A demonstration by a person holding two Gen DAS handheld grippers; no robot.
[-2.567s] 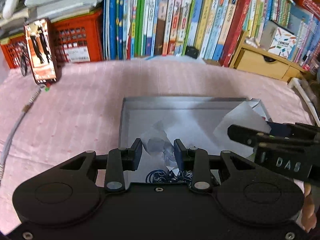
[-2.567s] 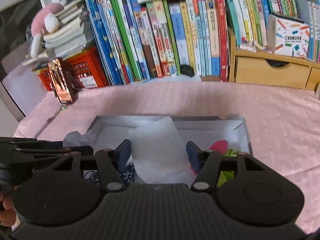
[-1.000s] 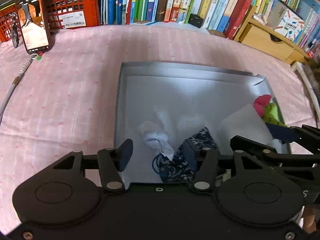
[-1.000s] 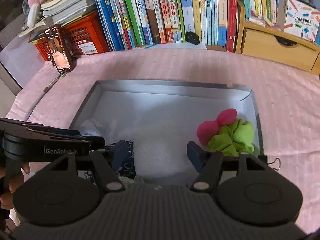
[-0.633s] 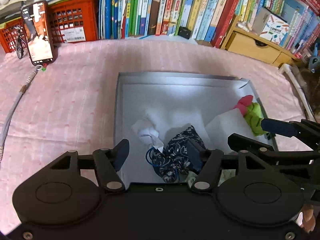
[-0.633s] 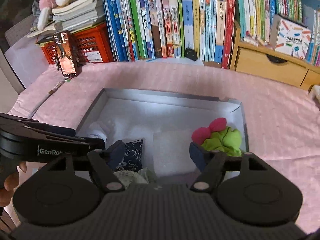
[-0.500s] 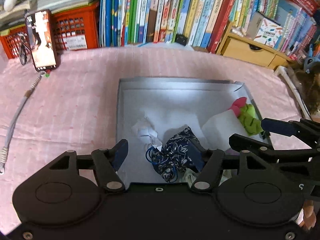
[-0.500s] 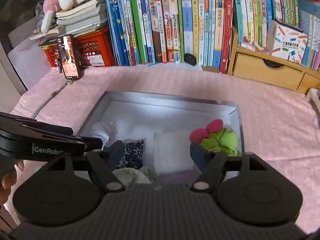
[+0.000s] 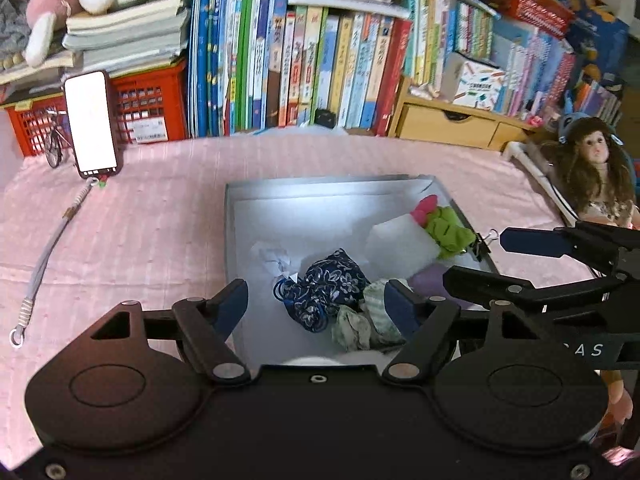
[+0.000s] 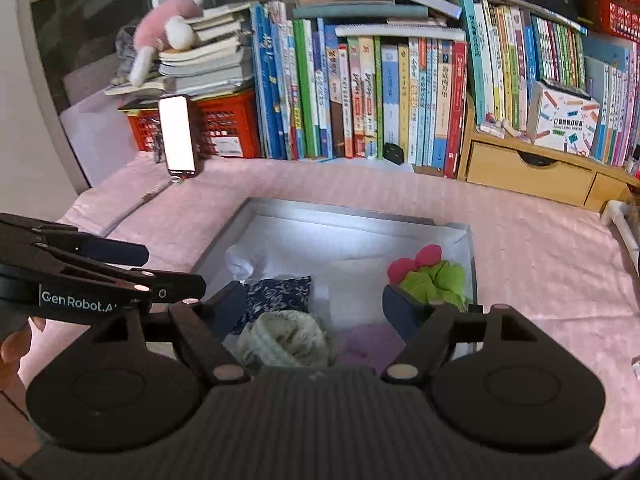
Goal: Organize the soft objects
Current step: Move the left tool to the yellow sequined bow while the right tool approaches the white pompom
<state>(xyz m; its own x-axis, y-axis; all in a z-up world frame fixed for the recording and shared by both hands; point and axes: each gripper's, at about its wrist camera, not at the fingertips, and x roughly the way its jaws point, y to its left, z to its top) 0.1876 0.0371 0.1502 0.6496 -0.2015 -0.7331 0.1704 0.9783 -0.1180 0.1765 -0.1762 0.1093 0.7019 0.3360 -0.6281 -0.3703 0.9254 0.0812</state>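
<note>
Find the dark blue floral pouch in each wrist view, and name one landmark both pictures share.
Left wrist view: the dark blue floral pouch lies in the grey box, low centre, between the fingertips.
Right wrist view: the pouch sits left of centre, beside the left fingertip.
Shared landmark: the lit phone against the red crate.

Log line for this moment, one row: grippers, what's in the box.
left gripper: open, jaws just opening, empty | right gripper: open, jaws just opening, empty | grey box: blue floral pouch, white foam pad, green-pink scrunchie
</note>
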